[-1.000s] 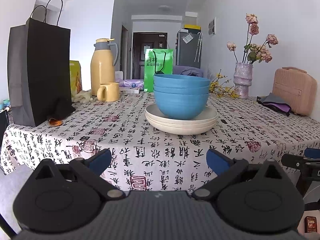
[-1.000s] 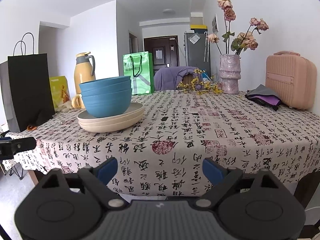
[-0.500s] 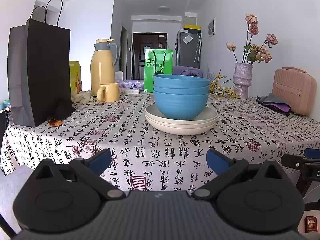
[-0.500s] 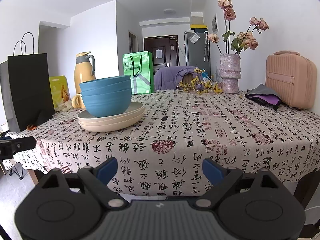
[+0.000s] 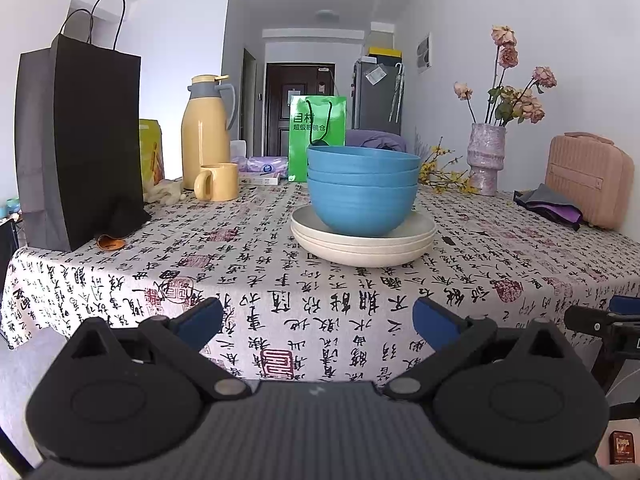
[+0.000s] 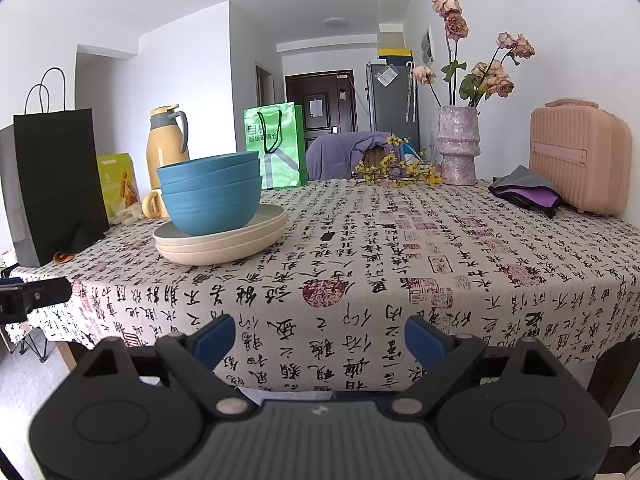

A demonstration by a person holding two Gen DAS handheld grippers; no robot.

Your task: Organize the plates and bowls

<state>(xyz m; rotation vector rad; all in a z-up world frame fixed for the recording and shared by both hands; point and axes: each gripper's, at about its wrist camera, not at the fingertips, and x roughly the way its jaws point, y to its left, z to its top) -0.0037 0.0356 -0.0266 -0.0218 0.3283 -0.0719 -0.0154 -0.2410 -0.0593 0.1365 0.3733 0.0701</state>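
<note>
Three nested blue bowls [image 5: 362, 196] [image 6: 211, 194] sit on a stack of three cream plates [image 5: 362, 246] [image 6: 222, 242] on a table with a calligraphy-print cloth [image 5: 280, 280] [image 6: 400, 272]. My left gripper [image 5: 316, 322] is open and empty, held in front of the table's near edge, straight ahead of the stack. My right gripper [image 6: 318, 338] is also open and empty, before the near edge, with the stack off to its left. Each gripper's tip shows at the edge of the other's view.
A black paper bag [image 5: 76, 140], yellow thermos [image 5: 206, 132] and yellow mug [image 5: 216, 182] stand on the table's left side. A green bag [image 5: 316, 136] is behind the bowls. A vase of dried roses [image 6: 458, 144], folded cloth [image 6: 528, 190] and pink case [image 6: 580, 160] stand at the right.
</note>
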